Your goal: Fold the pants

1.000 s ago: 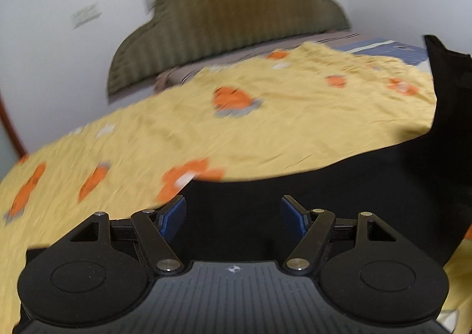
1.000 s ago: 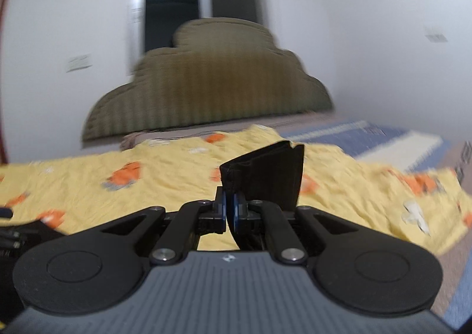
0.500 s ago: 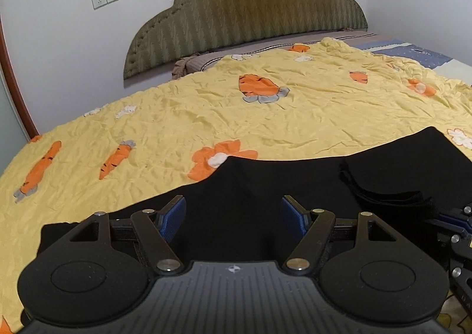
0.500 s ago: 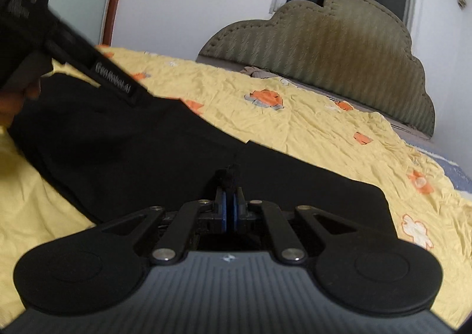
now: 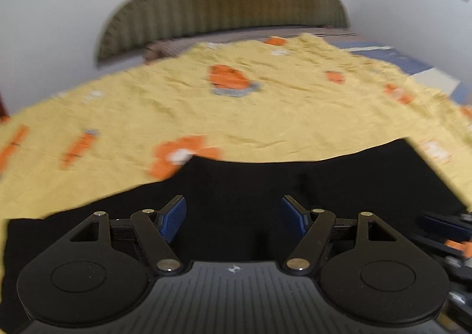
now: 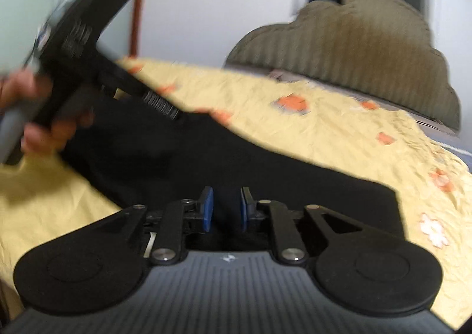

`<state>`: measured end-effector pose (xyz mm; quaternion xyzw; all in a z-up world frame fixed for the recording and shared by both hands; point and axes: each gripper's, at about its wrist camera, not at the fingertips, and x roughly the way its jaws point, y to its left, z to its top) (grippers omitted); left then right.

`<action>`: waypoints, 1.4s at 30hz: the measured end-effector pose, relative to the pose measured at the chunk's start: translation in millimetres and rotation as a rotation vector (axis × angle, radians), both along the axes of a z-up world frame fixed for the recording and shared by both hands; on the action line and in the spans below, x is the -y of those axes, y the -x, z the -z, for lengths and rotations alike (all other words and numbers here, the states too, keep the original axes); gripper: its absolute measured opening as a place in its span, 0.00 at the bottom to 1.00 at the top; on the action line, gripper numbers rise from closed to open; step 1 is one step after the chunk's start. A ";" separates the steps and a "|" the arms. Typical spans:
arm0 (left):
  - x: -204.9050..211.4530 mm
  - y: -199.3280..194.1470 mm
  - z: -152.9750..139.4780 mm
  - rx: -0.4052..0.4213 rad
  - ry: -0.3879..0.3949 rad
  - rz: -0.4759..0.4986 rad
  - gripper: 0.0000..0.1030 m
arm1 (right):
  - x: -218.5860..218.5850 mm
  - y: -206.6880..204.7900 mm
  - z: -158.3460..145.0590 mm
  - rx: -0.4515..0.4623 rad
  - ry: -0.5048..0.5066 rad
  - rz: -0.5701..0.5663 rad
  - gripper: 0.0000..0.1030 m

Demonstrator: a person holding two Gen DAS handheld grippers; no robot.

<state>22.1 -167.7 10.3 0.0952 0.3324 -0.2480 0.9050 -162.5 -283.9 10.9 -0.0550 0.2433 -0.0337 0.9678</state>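
Observation:
Black pants (image 5: 309, 183) lie flat on the yellow bedspread (image 5: 236, 115), also seen in the right wrist view (image 6: 206, 163). My left gripper (image 5: 233, 217) is open, its blue pads (image 5: 174, 219) wide apart just above the pants. My right gripper (image 6: 225, 208) has its jaws slightly apart over the pants' near edge, with dark fabric between the blue pads (image 6: 206, 210). The left gripper body and the hand that holds it (image 6: 59, 74) show at the left of the right wrist view.
The bedspread (image 6: 324, 133) has orange carrot prints. A padded olive headboard (image 5: 230, 0) stands against the white wall. A blue striped sheet (image 5: 413, 62) shows at the far right. The right gripper's fingers (image 5: 442, 224) show at the left wrist view's right edge.
The right gripper brought the lifted pants end down onto the rest of the pants and has opened slightly. The left gripper stayed open over the pants.

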 end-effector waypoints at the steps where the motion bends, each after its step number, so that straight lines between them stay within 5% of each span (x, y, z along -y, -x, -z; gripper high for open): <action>1: 6.7 -2.3 -0.4 -0.027 0.028 0.024 0.69 | 5.3 0.2 -2.8 0.010 -0.002 0.037 0.15; 6: 47.4 -11.7 4.7 -0.052 0.051 0.076 0.69 | 14.5 -21.7 14.6 -0.070 0.079 0.183 0.16; 11: 86.8 -28.4 39.6 -0.121 -0.070 0.121 0.68 | -3.3 -17.4 35.8 -0.130 0.126 0.167 0.16; 19: 85.8 -5.9 40.2 0.008 -0.138 0.142 0.72 | 16.1 11.5 17.1 -0.084 0.016 0.223 0.19; 22: 81.1 -0.1 33.8 0.024 -0.143 0.136 0.72 | 46.5 35.6 6.5 0.002 -0.103 0.331 0.31; 27: 81.0 6.0 27.8 0.002 -0.117 0.149 0.72 | 117.9 87.2 13.8 0.126 -0.442 0.555 0.34; 34: 89.0 15.9 25.5 0.024 -0.131 0.173 0.72 | 179.0 113.9 63.1 0.190 -0.938 0.573 0.35; 39: 93.9 14.4 29.0 0.000 -0.133 0.175 0.72 | 179.8 106.4 71.9 0.209 -1.033 0.570 0.36; 42: 95.7 15.6 29.3 -0.012 -0.131 0.181 0.72 | 179.4 84.2 67.6 0.173 -0.974 0.577 0.27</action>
